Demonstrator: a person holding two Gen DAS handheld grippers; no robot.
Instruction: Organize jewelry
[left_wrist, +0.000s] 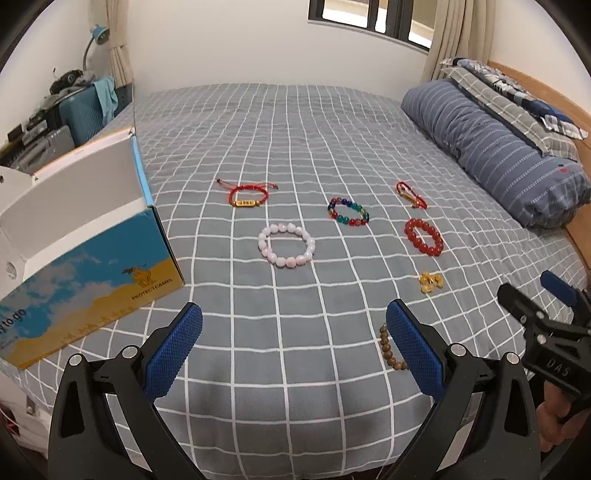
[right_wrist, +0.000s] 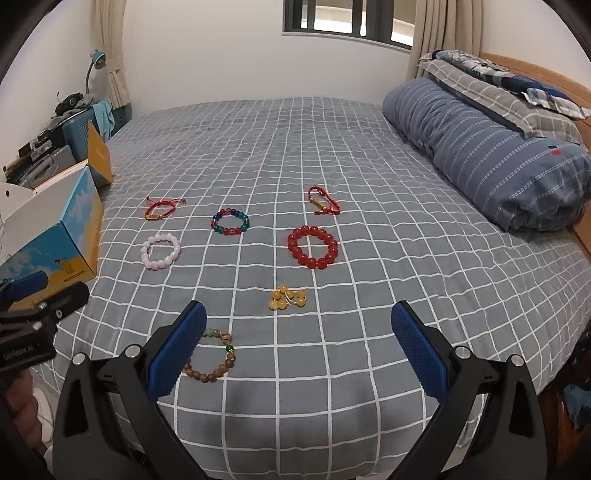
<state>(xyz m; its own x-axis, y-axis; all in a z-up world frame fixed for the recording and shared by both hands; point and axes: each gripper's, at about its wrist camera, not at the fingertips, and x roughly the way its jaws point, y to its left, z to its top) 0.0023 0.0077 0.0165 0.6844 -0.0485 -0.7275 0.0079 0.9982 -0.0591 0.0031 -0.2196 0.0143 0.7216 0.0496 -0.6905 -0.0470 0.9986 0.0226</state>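
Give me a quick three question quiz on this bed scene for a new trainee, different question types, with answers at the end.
1. True or false: the left gripper is shut on a bracelet.
2. Which bracelet lies nearest the box? A red bead bracelet B pink bead bracelet C wooden bead bracelet
3. Fill in: the yellow beads lie on the ____.

Key: 1 false; 2 B; 3 bed.

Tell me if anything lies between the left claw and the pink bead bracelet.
Nothing visible does. The left claw is open, and only bare checked bedsheet lies between it and the pink bead bracelet.
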